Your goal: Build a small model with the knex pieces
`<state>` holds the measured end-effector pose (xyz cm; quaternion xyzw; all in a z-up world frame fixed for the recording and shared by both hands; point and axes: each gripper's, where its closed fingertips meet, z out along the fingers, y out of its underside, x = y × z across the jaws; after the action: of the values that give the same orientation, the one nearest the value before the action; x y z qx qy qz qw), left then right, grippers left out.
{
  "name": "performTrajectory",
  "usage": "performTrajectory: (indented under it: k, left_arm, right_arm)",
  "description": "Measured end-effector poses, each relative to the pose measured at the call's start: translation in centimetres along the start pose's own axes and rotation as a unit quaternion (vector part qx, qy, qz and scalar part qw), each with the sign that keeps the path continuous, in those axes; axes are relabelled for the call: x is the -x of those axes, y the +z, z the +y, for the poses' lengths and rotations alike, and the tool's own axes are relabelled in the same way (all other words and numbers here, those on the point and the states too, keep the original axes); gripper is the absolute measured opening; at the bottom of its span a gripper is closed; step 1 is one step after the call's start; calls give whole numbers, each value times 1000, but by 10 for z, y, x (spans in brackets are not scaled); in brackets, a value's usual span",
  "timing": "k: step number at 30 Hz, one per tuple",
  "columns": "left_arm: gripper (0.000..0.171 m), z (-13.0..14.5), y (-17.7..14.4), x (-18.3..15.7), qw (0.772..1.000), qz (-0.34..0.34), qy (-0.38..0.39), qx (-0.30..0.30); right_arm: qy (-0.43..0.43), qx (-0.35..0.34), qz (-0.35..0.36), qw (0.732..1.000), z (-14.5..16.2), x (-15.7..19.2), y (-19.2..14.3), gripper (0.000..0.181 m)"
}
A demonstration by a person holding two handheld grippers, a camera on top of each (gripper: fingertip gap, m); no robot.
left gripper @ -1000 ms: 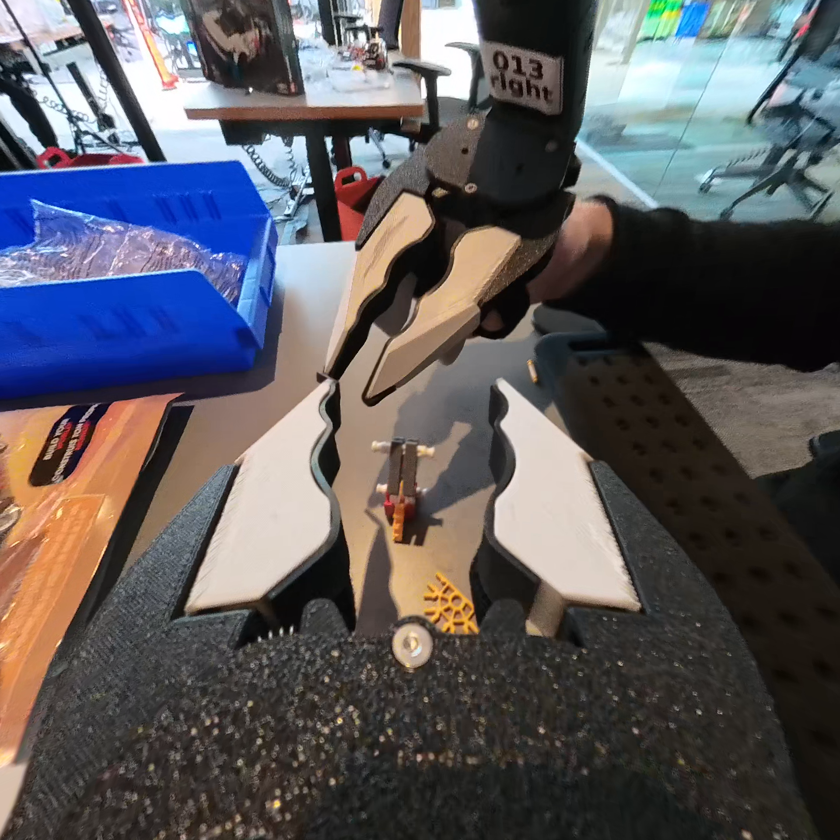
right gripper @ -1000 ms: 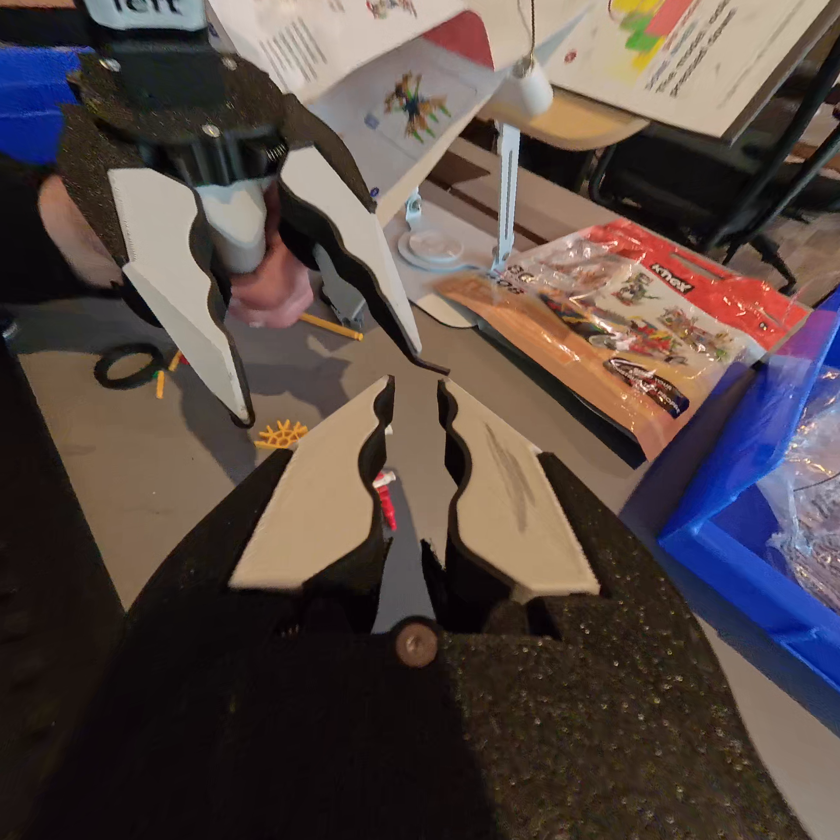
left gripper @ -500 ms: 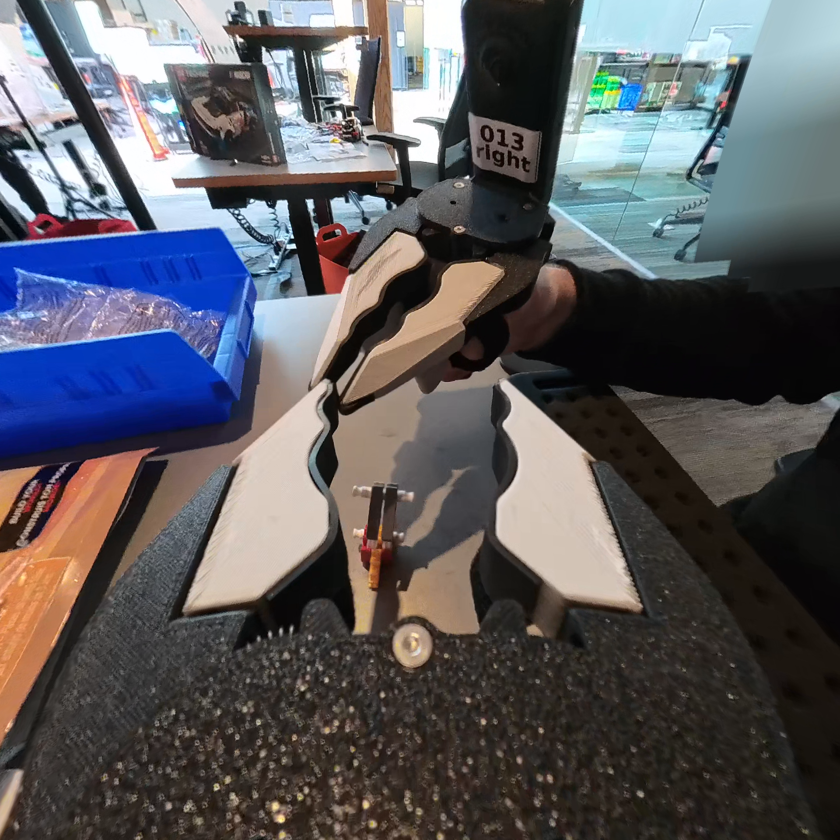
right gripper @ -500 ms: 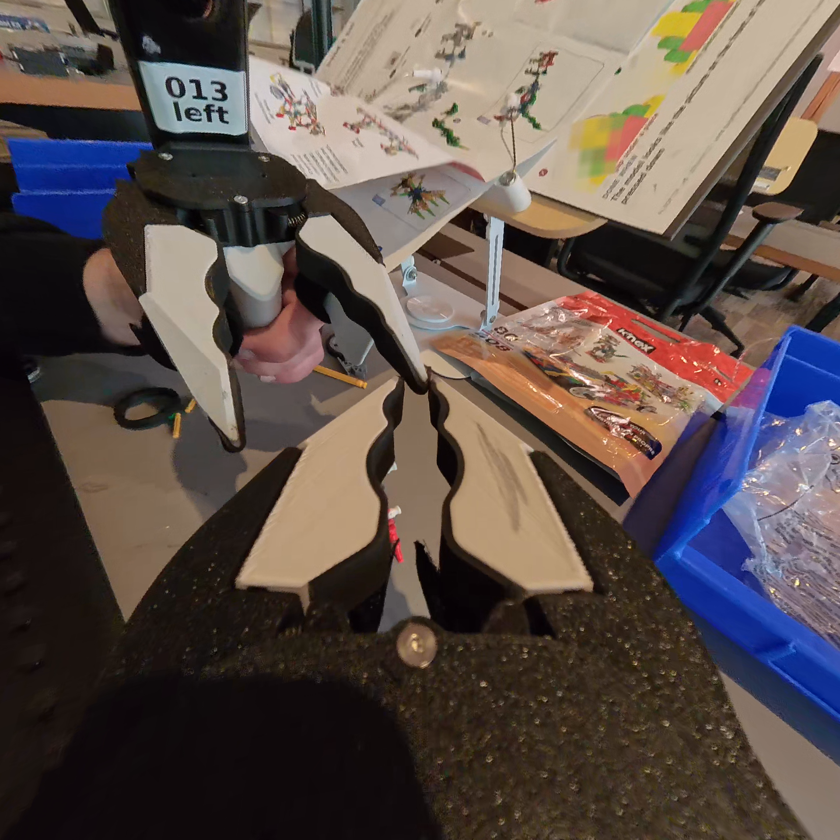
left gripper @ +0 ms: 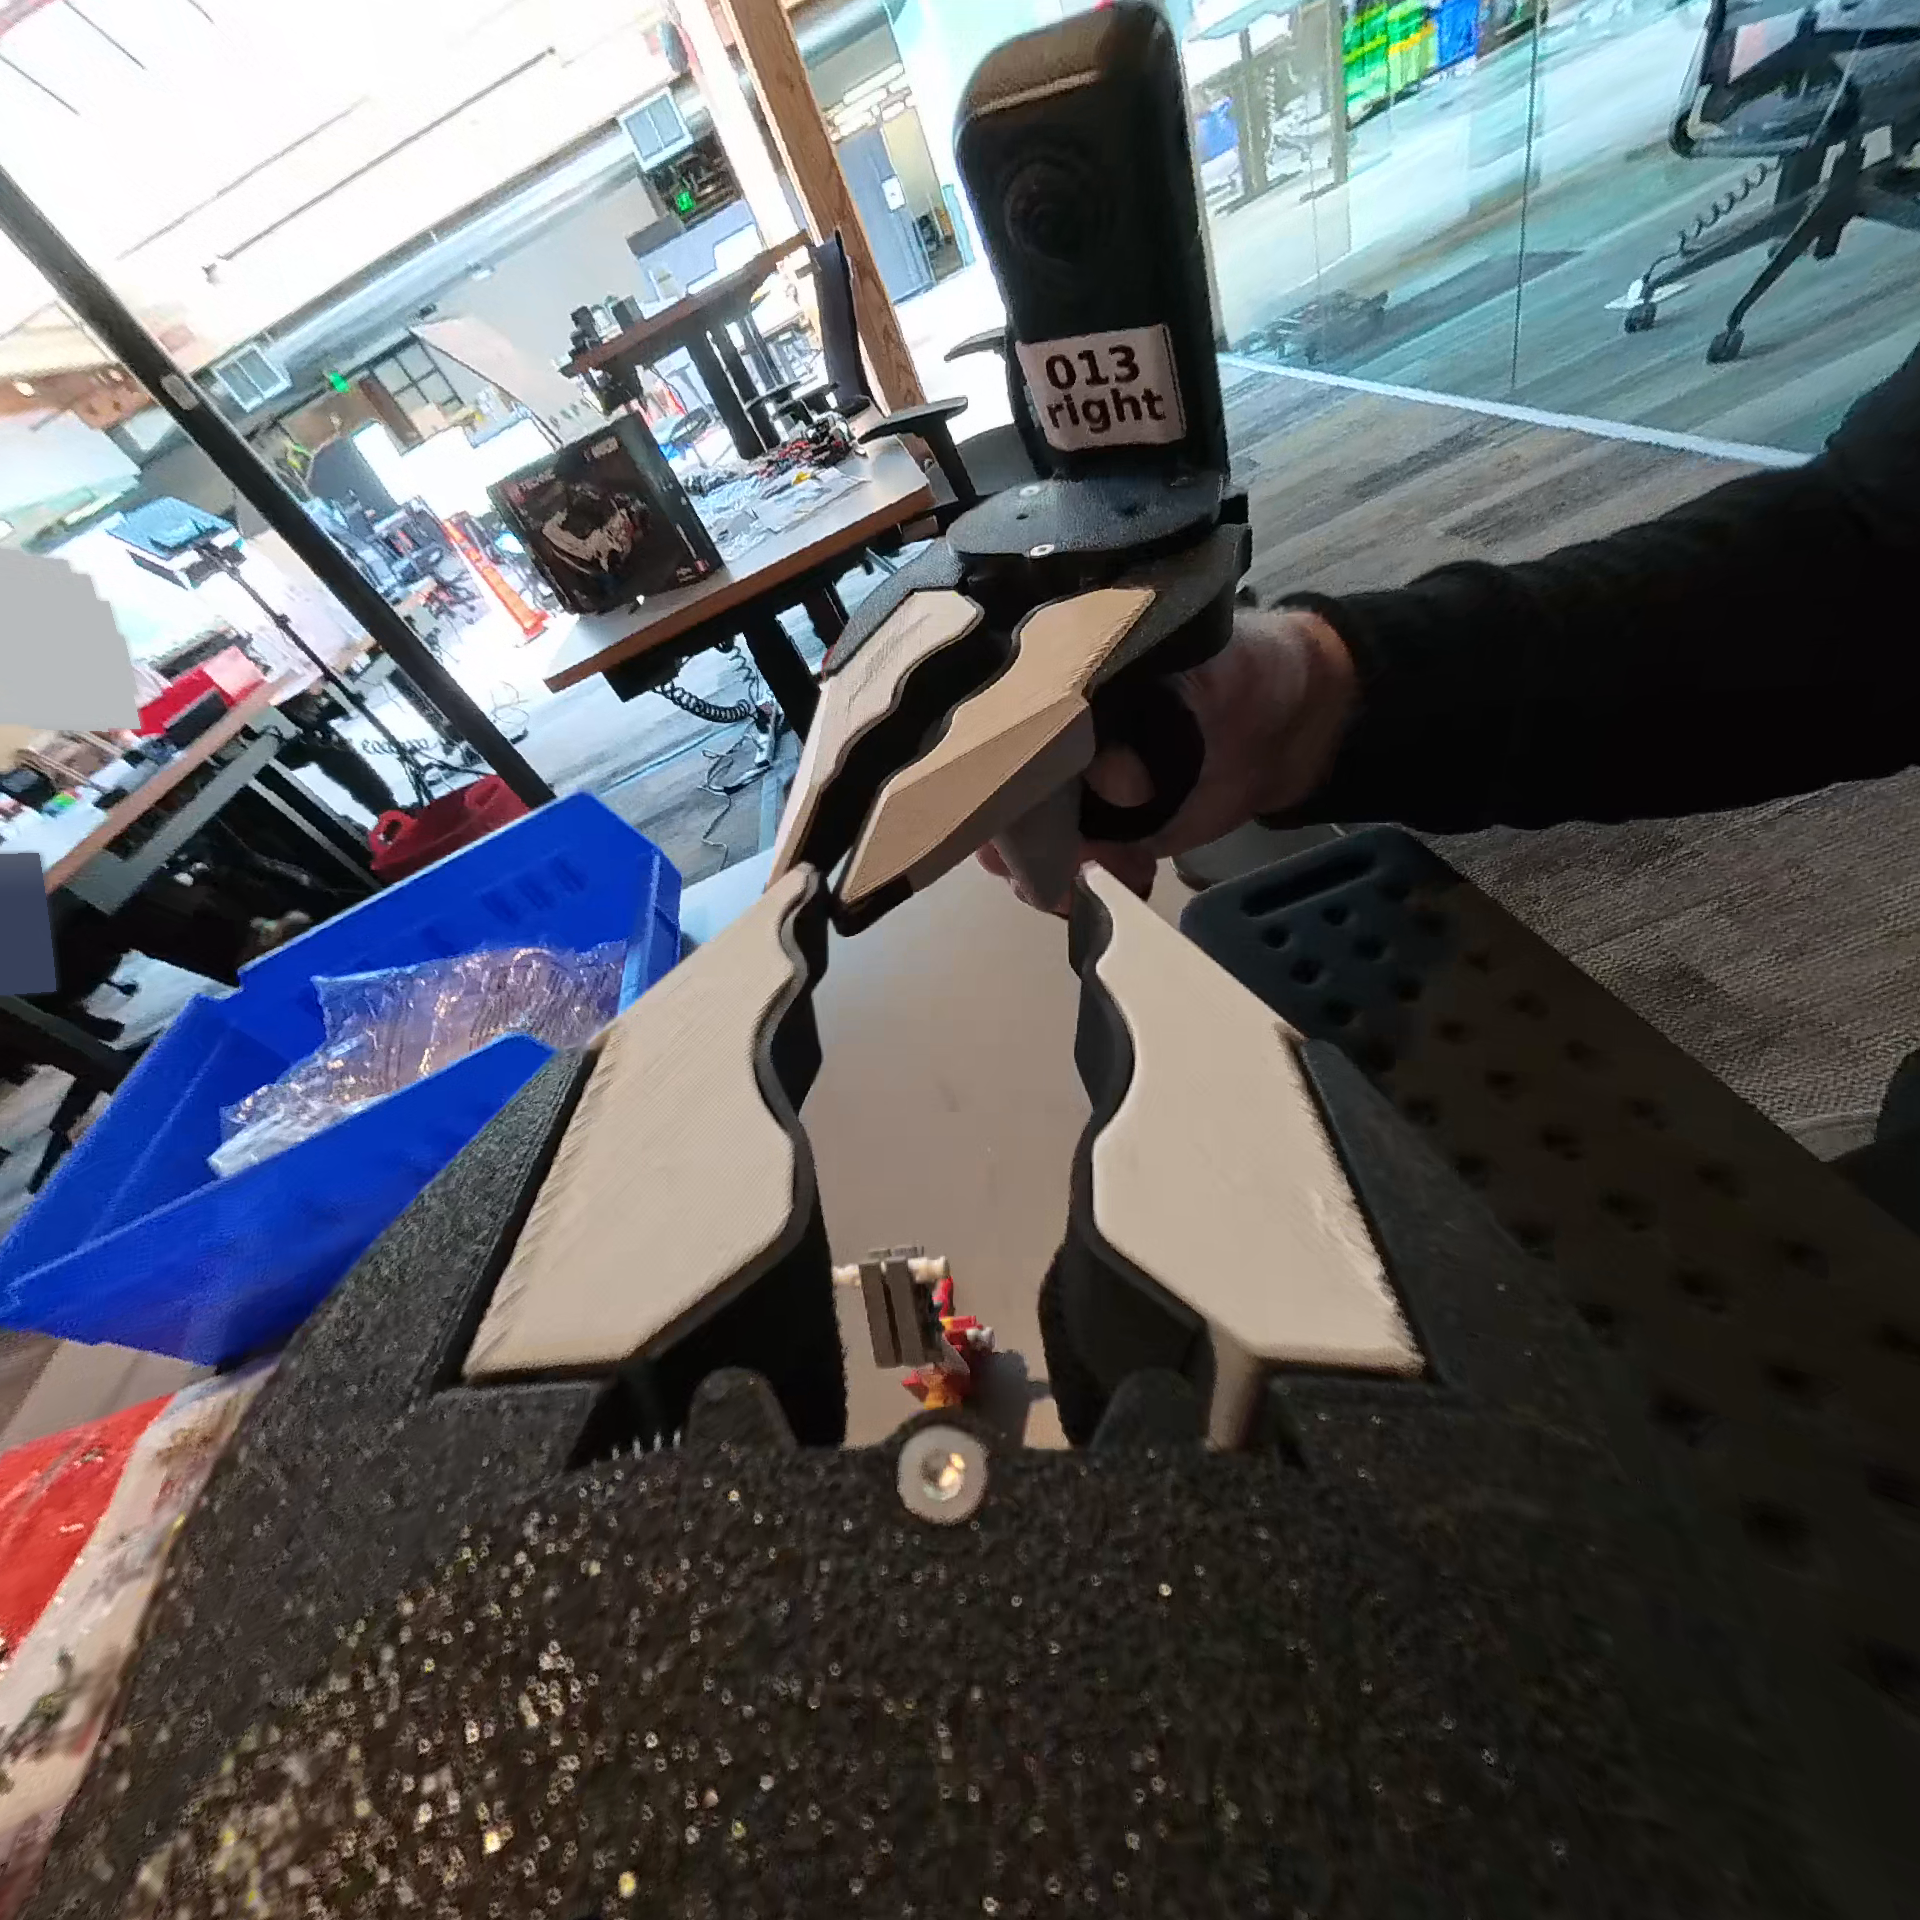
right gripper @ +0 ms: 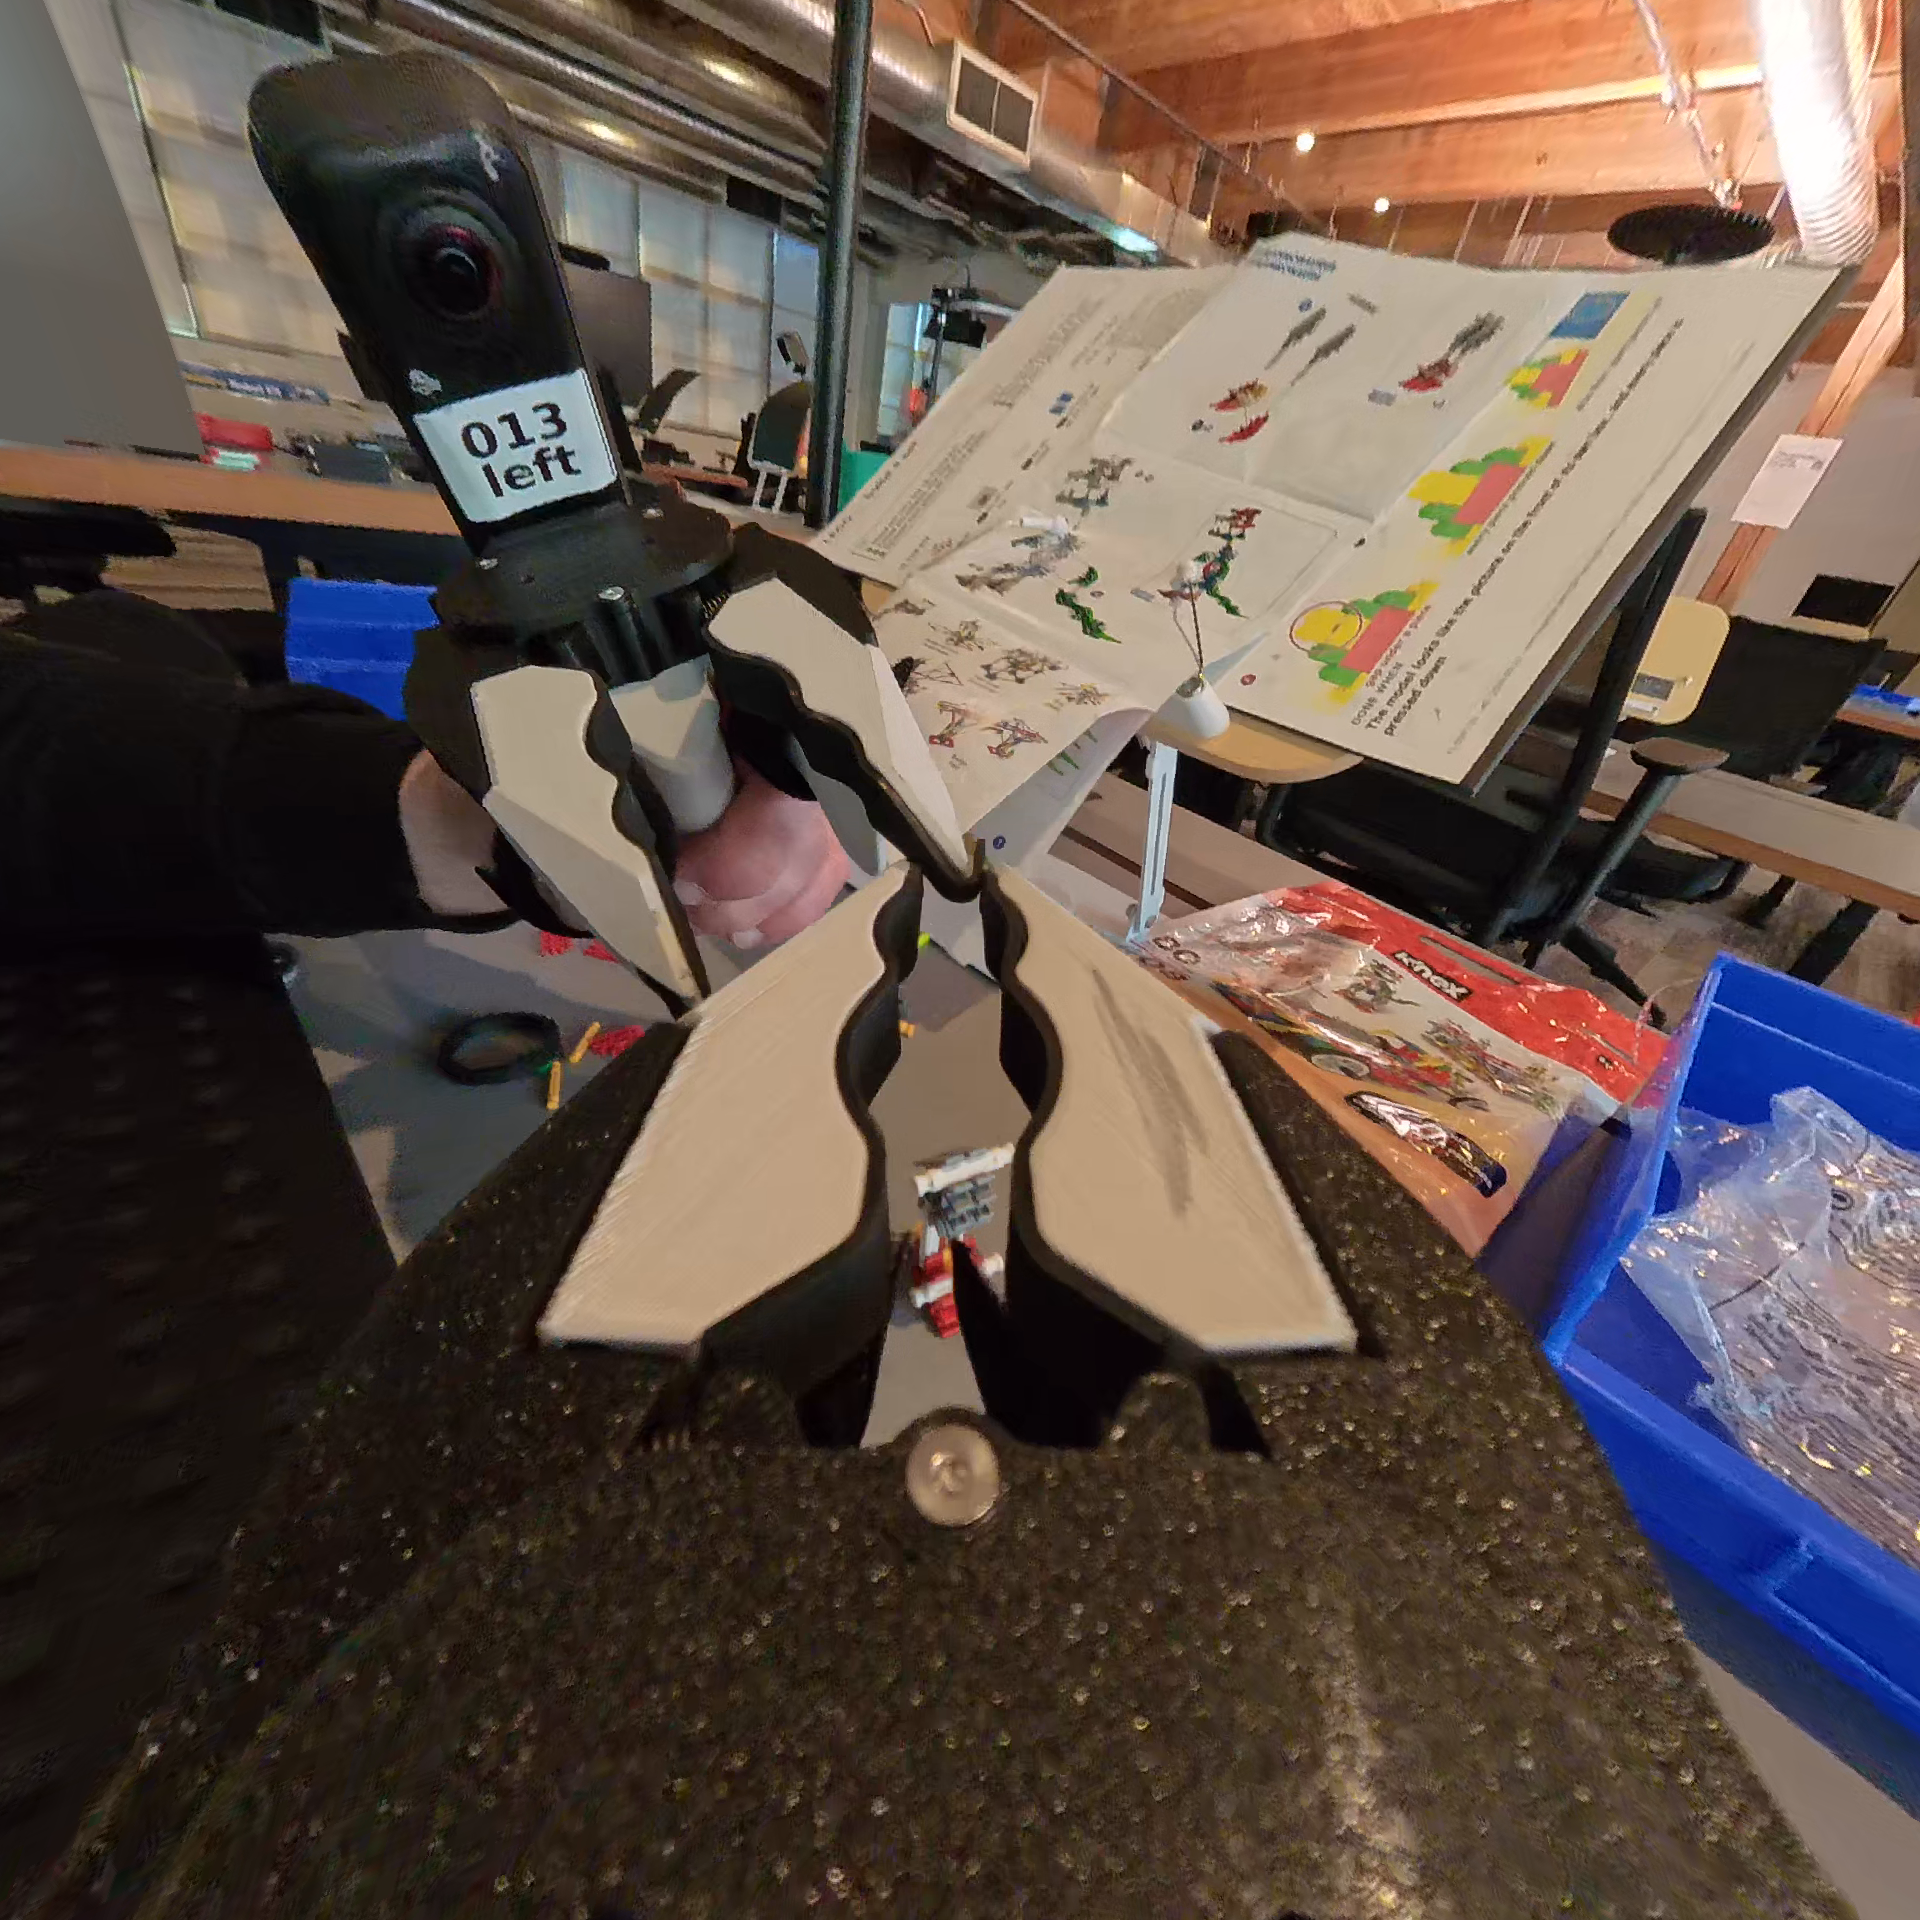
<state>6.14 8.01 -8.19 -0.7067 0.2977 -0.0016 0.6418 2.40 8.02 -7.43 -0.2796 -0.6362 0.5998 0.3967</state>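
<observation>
My left gripper (left gripper: 951, 894) is open and empty, held above the grey table (left gripper: 935, 1091). My right gripper (right gripper: 948, 883) is nearly closed, and its two tips pinch the tip of one finger of the left gripper. The right gripper also shows in the left wrist view (left gripper: 831, 896), held by a hand in a black sleeve. The left gripper also shows in the right wrist view (right gripper: 826, 935). A small toy assembly (left gripper: 909, 1330) of grey, white, red and orange pieces lies on the table under both grippers. Neither gripper touches it. It also shows in the right wrist view (right gripper: 956, 1216).
A blue bin (left gripper: 312, 1195) with clear plastic bags stands beside the grippers, also seen in the right wrist view (right gripper: 1766, 1455). A red and orange toy bag (right gripper: 1403, 1039) lies flat. An instruction booklet (right gripper: 1299, 520) rests on a stand. There are also a black perforated mat (left gripper: 1558, 1143) and a black ring (right gripper: 499, 1044) with loose pieces.
Both grippers rose and tilted up from the table. Their tips came together, and the right gripper's tips closed around one fingertip of the left. The toy assembly stayed on the table.
</observation>
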Motion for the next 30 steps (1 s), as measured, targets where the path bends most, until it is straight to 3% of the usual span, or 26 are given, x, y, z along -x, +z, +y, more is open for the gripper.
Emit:
performTrajectory:
  k: [6, 14, 24, 30]
  left_arm:
    - [37, -24, -2, -13, 998, -6, 57, -15]
    - [26, -49, -11, -19, 990, 64, -60, -109]
    - [11, -62, -23, -31, 982, 107, -56, -148]
    - [10, -65, -32, -34, 979, 129, -46, -152]
  right_arm:
    - [-2, -59, -9, 998, -21, 15, -14, 11]
    - [-12, -87, 6, 996, -38, 30, -17, 10]
    - [-66, -103, 7, 993, -50, 50, -20, 7]
    - [-62, -92, 22, 994, -54, 54, -16, 16]
